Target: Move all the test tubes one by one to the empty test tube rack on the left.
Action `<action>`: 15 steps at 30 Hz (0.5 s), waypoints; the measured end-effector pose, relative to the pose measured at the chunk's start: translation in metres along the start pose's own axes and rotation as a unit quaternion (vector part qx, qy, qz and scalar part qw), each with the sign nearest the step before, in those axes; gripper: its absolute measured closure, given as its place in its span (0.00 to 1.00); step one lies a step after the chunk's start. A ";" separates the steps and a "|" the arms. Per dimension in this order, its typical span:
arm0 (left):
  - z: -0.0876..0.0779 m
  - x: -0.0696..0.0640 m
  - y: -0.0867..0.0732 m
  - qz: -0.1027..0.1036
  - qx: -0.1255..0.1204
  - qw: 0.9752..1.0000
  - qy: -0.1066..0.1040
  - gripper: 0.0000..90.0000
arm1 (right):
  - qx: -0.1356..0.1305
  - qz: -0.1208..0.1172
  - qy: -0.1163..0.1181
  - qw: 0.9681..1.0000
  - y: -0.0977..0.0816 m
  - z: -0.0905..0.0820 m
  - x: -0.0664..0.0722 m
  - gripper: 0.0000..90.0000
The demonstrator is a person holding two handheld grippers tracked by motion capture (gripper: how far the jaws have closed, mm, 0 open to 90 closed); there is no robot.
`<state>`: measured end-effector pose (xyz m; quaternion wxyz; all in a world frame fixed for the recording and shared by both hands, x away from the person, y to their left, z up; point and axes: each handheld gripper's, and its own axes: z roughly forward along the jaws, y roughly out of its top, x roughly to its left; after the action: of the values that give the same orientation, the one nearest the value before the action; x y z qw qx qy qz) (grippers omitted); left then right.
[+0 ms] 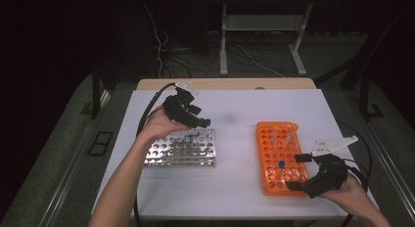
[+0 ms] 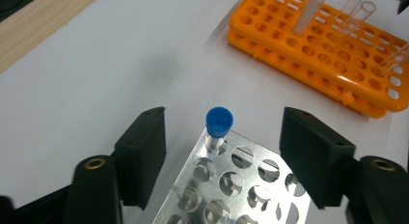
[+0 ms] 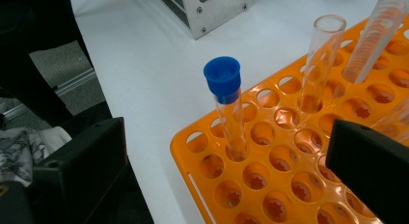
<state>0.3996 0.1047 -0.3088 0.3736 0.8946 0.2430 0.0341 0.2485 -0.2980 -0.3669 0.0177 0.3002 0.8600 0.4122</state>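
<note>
Left tool (image 2: 222, 156) stood spread around a racked capped tube (image 2: 218, 130); right tool (image 3: 231, 180), spread, must pinch the next tube (image 3: 226, 108).

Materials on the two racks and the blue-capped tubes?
Silver rack: looks like bare sheet metal, shiny, reflective holes, screwed end plate. Orange rack: likely moulded plastic, glossy, uniform colour. Capped tube in the orange rack: clear wall, glass or plastic, hard to tell; blue cap looks like matte plastic. Same for the capped tube in the silver rack.
</note>
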 end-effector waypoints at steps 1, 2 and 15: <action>0.000 0.000 0.000 0.000 0.000 1.000 0.000 0.30 | 0.001 0.000 0.001 1.000 0.000 0.001 0.000 0.04; -0.003 -0.002 -0.001 -0.003 -0.002 1.000 0.002 0.28 | 0.000 -0.003 0.005 1.000 -0.001 0.002 -0.001 0.06; -0.020 -0.032 -0.016 0.007 -0.008 1.000 0.011 0.02 | 0.027 -0.017 -0.011 0.999 -0.004 0.022 -0.004 0.39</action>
<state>0.3601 0.1121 -0.3014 0.3776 0.8929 0.2403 0.0488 0.2556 -0.2867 -0.3853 0.0260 0.2900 0.8757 0.3852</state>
